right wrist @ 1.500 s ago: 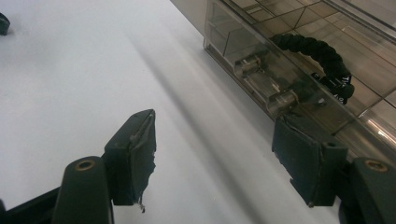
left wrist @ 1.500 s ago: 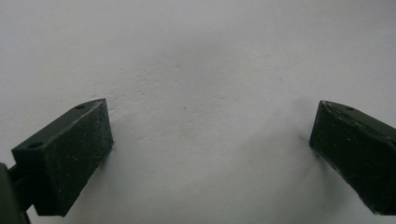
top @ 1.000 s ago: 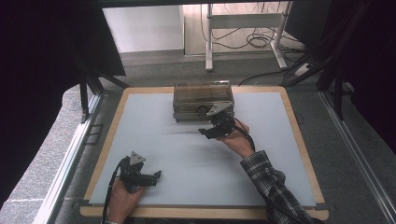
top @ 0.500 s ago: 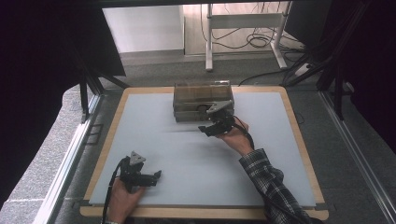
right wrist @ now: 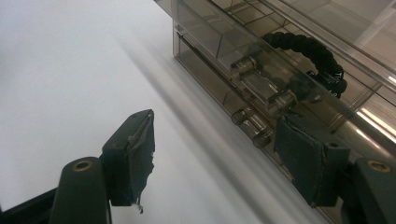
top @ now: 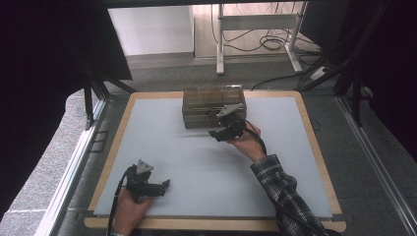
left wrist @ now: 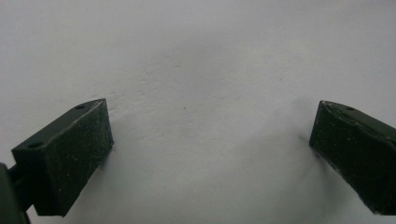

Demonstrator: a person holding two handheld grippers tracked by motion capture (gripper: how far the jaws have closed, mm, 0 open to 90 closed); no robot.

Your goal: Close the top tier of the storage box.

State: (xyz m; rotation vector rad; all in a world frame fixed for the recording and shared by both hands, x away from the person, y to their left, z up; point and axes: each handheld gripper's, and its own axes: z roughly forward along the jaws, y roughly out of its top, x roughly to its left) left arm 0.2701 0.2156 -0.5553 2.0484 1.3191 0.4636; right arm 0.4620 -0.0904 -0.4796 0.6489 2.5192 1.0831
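Since the earlier frames little has shifted: the right tongs (top: 227, 129) have been eased slightly closer to the front of the clear box (top: 213, 104), while the left tongs (top: 158, 186) have stayed put near the surface's near left corner.

Clear box: set at the middle of the far edge of the white surface (top: 196, 162), smoky plastic, with shallow drawers stacked in it. A black braided cord (right wrist: 306, 46) is seen lying in an upper compartment, behind the front wall. Small clear cylinder knobs (right wrist: 254, 127) stick out from the drawer fronts.

Right tongs: jaws apart, nothing between them. One jaw is just beside the lower knob, close against the box front; whether it touches cannot be told. The other jaw hangs over bare surface, well off the box.

Left tongs (left wrist: 205, 154): jaws wide apart, nothing held, resting low over bare surface.

Step judged in hand: a drawer to be taken by its knob and pulled out.

To be done well:
- The tongs should be swung so the knob sits squarely between both pads, not off one tip.
- The knob is small, round and slick; a deep, centred grip is advised before closing.
- The pull should be kept straight along the drawer's run, level with the surface.
- The box looks light; it may slide towards the near edge. It could be steadied by the left tongs.
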